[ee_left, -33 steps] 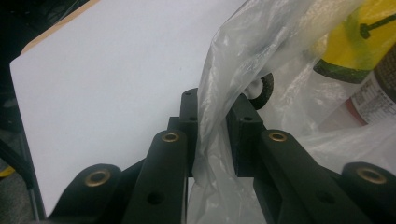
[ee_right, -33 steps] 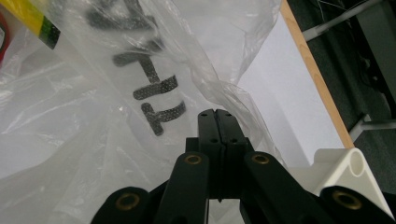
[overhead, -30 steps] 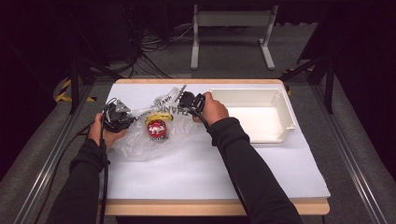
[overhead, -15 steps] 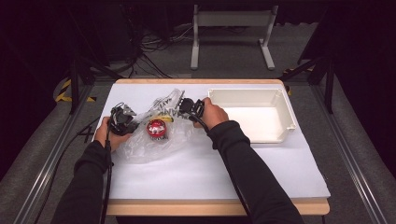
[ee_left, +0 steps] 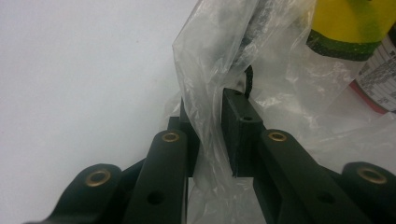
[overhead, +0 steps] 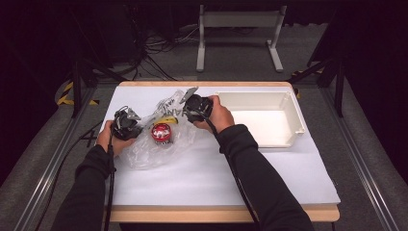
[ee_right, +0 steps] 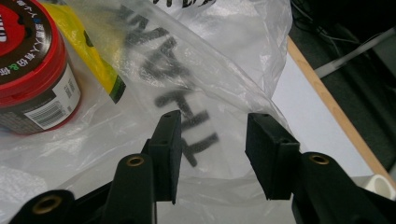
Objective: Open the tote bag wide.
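A clear plastic bag (overhead: 155,149) with black lettering lies crumpled at the left-middle of the white table. Inside it are a red-lidded jar (overhead: 161,132) and a yellow packet (overhead: 166,120). My left gripper (overhead: 126,124) is at the bag's left edge. In the left gripper view the left gripper (ee_left: 210,135) is shut on a raised fold of the bag's film (ee_left: 210,70). My right gripper (overhead: 196,107) is at the bag's upper right. The right gripper (ee_right: 212,140) is open over the lettered film (ee_right: 187,93), with the jar (ee_right: 32,60) to its left.
A white tray (overhead: 293,110) stands at the right of the bag, near the right hand. The table's wooden far edge (ee_right: 327,102) runs close beyond the bag. Cables trail from both grippers toward the person.
My left gripper has shifted slightly right and toward the person at the bag's edge. The right gripper dipped a little, then rose. The jar has barely moved.
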`<state>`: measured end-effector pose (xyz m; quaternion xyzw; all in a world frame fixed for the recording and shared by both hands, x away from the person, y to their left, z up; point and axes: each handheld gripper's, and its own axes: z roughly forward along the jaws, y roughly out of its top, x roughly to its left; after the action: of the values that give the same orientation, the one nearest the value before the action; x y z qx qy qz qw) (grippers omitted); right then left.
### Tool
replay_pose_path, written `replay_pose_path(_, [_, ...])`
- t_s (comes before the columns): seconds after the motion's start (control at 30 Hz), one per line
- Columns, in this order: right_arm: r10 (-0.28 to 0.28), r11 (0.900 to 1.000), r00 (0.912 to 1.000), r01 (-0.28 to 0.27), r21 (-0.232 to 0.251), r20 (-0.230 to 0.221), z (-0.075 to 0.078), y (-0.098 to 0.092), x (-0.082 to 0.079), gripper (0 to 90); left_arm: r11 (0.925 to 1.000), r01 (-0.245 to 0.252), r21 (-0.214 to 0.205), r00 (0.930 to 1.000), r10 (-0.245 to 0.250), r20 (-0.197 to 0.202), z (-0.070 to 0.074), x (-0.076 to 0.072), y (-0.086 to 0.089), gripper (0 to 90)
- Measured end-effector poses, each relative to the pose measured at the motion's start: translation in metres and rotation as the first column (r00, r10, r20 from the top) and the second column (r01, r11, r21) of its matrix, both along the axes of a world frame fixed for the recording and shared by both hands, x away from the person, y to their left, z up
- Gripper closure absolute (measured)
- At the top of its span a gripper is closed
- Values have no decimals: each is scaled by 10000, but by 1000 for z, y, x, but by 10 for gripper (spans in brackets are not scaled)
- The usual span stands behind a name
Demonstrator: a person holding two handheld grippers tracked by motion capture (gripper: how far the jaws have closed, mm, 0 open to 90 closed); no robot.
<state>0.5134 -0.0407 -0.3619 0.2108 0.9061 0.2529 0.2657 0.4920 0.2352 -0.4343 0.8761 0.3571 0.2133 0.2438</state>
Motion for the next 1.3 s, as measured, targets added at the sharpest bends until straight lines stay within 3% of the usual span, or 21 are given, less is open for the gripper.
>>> replay_pose_path(0.1, [-79,9991,9999,83,-421,96,-4,4,1,581,9999,-2,-152,9999,4,110,2,-2,2,760])
replay_pose_path(0.23, [-322,9950,9976,262,-959,-611,-14,3,6,794,9973,-218,-697,9990,245,383,7,-5,9,635])
replay_pose_path(0.3, [-459,9903,9967,365,-1340,-676,-19,1,8,893,9961,-149,-868,9988,189,457,9,-6,12,571])
replay_pose_path(0.33, [-443,9902,9959,333,-1358,-789,-20,0,8,899,9926,-277,-1179,9970,361,692,14,-9,17,520])
replay_pose_path(0.43, [-600,9854,9949,461,-1638,-810,-22,-2,9,900,9843,-393,-1720,9948,547,855,21,-13,25,404])
replay_pose_path(0.53, [-716,9822,9941,560,-1792,-818,-22,-4,9,900,9686,-420,-2452,9909,717,1138,32,-19,36,319])
replay_pose_path(0.6, [-618,9862,9951,490,-1583,-767,-19,-6,8,891,9711,-513,-2333,9883,829,1279,38,-22,39,295])
replay_pose_path(0.7, [-602,9943,9968,553,-913,-523,-11,-9,4,785,9657,-412,-2564,9854,817,1494,49,-31,44,278])
replay_pose_path(0.73, [-602,9943,9968,553,-913,-523,-11,-9,4,785,9657,-412,-2564,9854,817,1494,49,-31,44,274])
replay_pose_path(0.8, [-320,9994,9982,314,-112,-504,-3,-14,0,752,9602,-341,-2771,9820,837,1693,57,-39,46,268])
replay_pose_path(0.83, [-364,9993,9982,367,63,-467,0,-16,-1,713,9602,-365,-2768,9784,907,1858,60,-40,47,267])
replay_pose_path(0.93, [-318,9967,9984,352,730,-469,5,-21,-4,672,9446,-510,-3241,9756,1165,1861,70,-42,50,234])
replay_pose_path(1.03, [-288,9913,9987,338,1272,-417,11,-23,-5,603,9379,-578,-3420,9723,1305,1938,75,-39,50,219])
replay_pose_path(1.1, [-360,9876,9983,426,1513,-459,13,-23,-5,562,9378,-500,-3435,9728,1236,1958,77,-38,48,220])
replay_pose_path(1.17, [-339,9899,9985,396,1364,-438,12,-21,-5,508,9387,-355,-3429,9773,1042,1843,75,-36,43,225])
replay_pose_path(1.3, [-32,9888,9988,105,1492,-492,11,-14,-8,419,9552,51,-2960,9864,438,1585,66,-35,29,203])
